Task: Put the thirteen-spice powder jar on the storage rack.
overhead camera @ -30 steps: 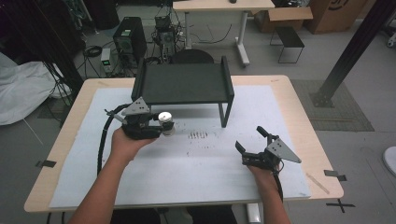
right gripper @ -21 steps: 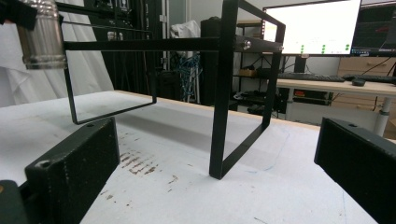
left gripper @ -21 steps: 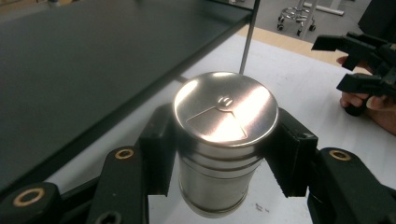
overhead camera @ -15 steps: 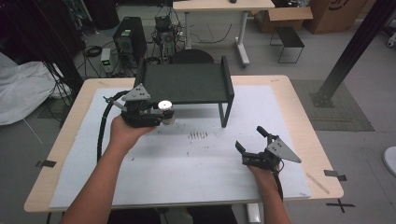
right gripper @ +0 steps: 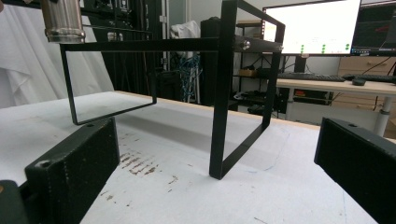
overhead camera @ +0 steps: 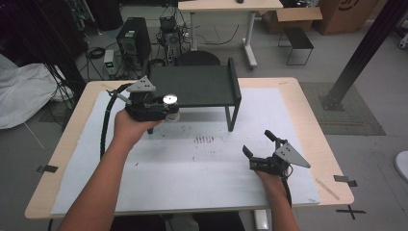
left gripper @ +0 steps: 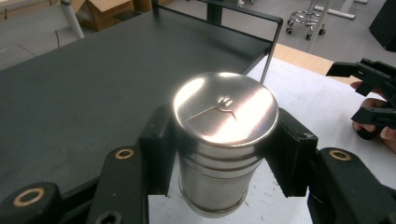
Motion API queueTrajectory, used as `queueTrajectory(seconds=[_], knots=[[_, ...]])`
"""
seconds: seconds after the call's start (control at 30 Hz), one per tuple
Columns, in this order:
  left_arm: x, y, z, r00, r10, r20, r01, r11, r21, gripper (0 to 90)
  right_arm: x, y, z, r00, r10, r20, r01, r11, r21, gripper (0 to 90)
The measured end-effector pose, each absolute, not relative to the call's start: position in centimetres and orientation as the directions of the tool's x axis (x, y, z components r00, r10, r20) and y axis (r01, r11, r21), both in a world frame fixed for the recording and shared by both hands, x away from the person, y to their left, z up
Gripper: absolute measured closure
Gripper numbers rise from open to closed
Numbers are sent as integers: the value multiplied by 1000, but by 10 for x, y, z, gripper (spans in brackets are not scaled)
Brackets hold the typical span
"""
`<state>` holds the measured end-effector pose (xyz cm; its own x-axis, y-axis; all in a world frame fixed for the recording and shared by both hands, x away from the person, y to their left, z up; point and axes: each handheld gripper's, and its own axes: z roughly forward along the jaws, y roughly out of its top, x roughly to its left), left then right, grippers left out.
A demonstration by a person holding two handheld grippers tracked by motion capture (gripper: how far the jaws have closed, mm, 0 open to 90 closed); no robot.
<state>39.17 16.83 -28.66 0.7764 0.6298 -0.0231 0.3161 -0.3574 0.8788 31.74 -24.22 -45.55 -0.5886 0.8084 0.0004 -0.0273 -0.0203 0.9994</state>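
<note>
Your right gripper (overhead camera: 260,144) sits low near the worktop's front right corner, on the white paper sheet (overhead camera: 202,187) that covers the pale wooden table (overhead camera: 308,110). Its two black jaws stand wide apart with nothing between them; in the right gripper view they frame the near right leg of the rack. The grey three-cornered plate rides on top, pointing toward the right edge.

Mid-sheet, between your two hands, a small patch of dark reddish specks (overhead camera: 204,139) marks the paper.

Your left gripper (overhead camera: 169,107) is raised off the sheet, at the front left corner of the black metal shelf rack (overhead camera: 197,86). Its jaws are clamped on a shiny round steel canister with a flat lid (left gripper: 224,116), one pad on each side of the body just below the lid. The canister stands upright, clear of the paper, level with the rack's top and just at its front edge; whether it touches the edge you cannot tell. In the right gripper view its base (right gripper: 63,21) hangs at the rack's top bar.

The rack stands toward the back edge, centred.
</note>
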Motion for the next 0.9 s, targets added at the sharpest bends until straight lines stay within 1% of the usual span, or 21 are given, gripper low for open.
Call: queueTrajectory(seconds=[0.5,0.9], knots=[[410,168,-270,750,661,-24,328,-341,881,491,317,-242,-456,-588,809,1,-27,-21,999,0],[429,165,-267,721,692,-23,354,-340,872,491,317,-242,-456,-588,809,1,-27,-21,999,0]])
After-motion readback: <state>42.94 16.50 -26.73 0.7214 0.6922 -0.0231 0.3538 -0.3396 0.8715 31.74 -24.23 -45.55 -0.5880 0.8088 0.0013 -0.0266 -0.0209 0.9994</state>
